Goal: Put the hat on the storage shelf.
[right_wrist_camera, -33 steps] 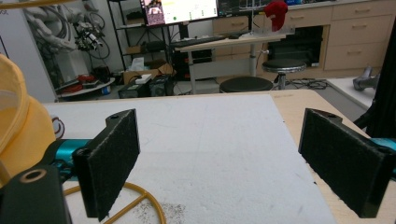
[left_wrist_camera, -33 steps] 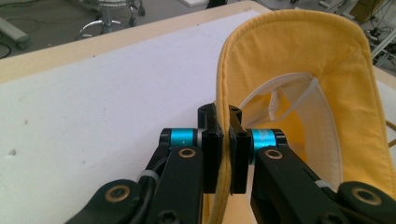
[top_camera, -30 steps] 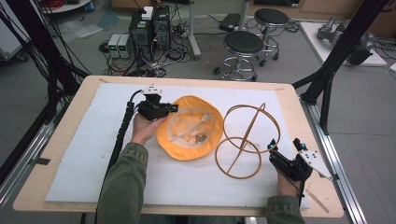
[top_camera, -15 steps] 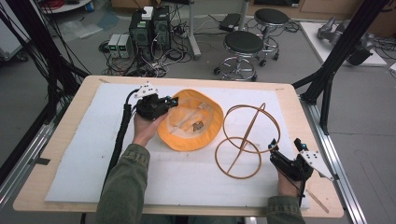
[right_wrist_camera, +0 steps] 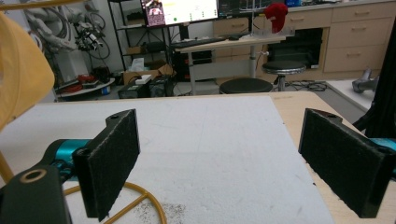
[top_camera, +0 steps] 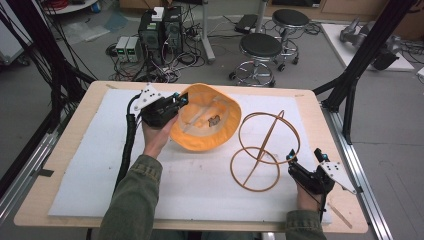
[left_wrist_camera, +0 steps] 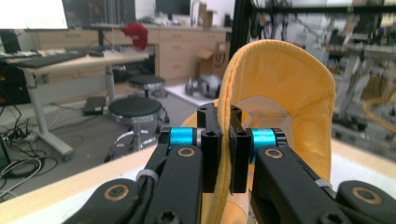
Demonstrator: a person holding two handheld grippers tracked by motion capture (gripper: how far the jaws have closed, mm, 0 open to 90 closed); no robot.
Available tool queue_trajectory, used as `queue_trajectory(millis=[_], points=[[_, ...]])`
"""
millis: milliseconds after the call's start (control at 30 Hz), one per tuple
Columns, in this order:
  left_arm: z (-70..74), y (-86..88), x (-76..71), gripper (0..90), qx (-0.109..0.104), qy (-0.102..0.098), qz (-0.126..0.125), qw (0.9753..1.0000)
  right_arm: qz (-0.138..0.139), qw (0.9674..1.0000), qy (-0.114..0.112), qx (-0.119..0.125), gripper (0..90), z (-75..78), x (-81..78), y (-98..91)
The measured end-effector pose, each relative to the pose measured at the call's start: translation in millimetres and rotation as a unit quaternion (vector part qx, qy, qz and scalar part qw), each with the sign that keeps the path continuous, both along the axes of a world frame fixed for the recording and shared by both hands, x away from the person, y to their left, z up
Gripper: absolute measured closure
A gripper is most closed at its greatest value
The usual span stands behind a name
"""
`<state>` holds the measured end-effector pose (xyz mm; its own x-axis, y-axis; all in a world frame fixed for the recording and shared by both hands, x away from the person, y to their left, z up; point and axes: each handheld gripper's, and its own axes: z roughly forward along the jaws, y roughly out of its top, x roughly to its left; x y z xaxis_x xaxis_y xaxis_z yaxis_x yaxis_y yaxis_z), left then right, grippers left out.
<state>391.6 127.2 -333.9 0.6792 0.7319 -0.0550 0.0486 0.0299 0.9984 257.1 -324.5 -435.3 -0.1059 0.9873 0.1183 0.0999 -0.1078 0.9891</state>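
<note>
Left tool (top_camera: 176, 101) is clamped tight on the brim of the orange hat (top_camera: 207, 120); in the left gripper view the 2 jaws pinch the brim edge (left_wrist_camera: 225, 154) with the fabric standing upright between them. Grasp looks done and the lift is partway: the hat is tipped up on its side over the white mat (top_camera: 100, 165), inner side and small label facing the camera, far edge off the mat, near edge low, touching or nearly so, can't tell which. The wire stand (top_camera: 262, 150), made of rings and crossing hoops, sits bare just right of the hat, apart from it. Likely goal is getting the hat onto that stand, so what's left: carry it over, turn it crown up, lower it, release. Right tool (top_camera: 291, 159) rests at the table's right front, near the stand's base ring, jaws spread wide (right_wrist_camera: 224, 158) with nothing between them, not yet helping.
</note>
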Motion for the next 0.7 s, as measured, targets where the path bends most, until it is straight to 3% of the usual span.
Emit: queue_trajectory(millis=[133, 267, 400, 700], points=[[2.7, 0.2, -3.2, 86.5, -0.011, -0.019, 0.020, 0.9996, -0.001, 1.0000, 0.000, 0.002, 11.4, 0.2, -0.3, -0.4], [3.8, -4.1, -10.0, 86.4, 0.014, -0.048, 0.045, 0.9977, 0.002, 1.0000, -0.001, -0.004, 11.4, 0.0, -0.1, 0.2], [3.7, -8.8, -14.3, 86.3, 0.020, -0.063, 0.050, 0.9966, 0.003, 1.0000, -0.002, -0.006, 11.4, -0.2, 0.5, 1.6], [9.3, -10.5, -19.6, 86.4, -0.009, -0.076, 0.056, 0.9955, 0.003, 1.0000, 0.001, -0.005, 11.4, 0.1, -0.3, 1.3]])
